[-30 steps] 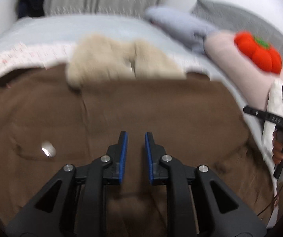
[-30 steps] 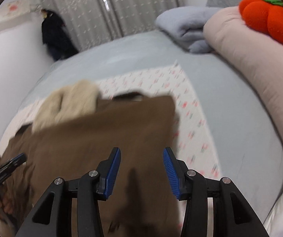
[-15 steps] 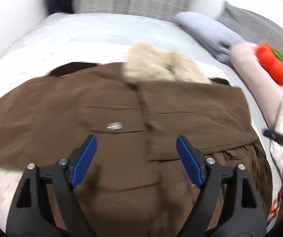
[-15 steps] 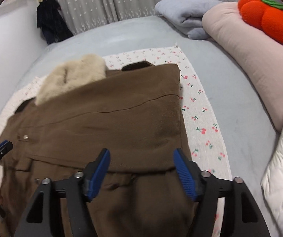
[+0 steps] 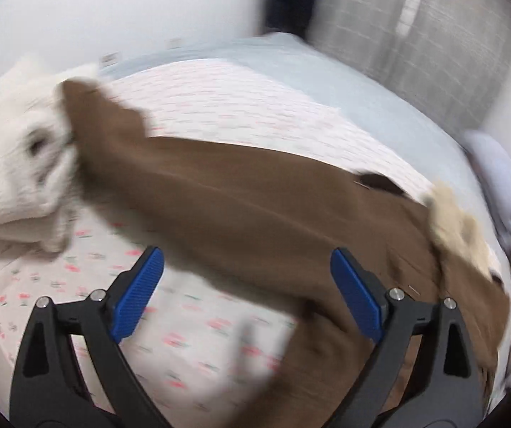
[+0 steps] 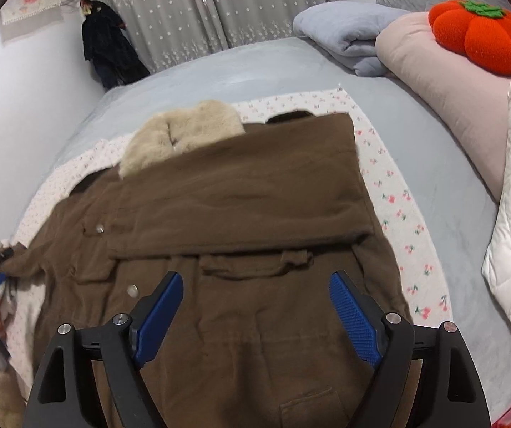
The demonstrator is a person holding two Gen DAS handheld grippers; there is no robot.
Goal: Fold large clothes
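One side of the coat folded over

Both tools, left tool and right tool, have just spread apart, empty; brown coat released on the bed, its other sleeve still unfolded.

grey starred curtains behind a grey bed.

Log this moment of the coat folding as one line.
stage: one sleeve folded across brown coat | left tool: open, empty, just opening | right tool: open, empty, just opening, above coat | surface: cherry-print sheet
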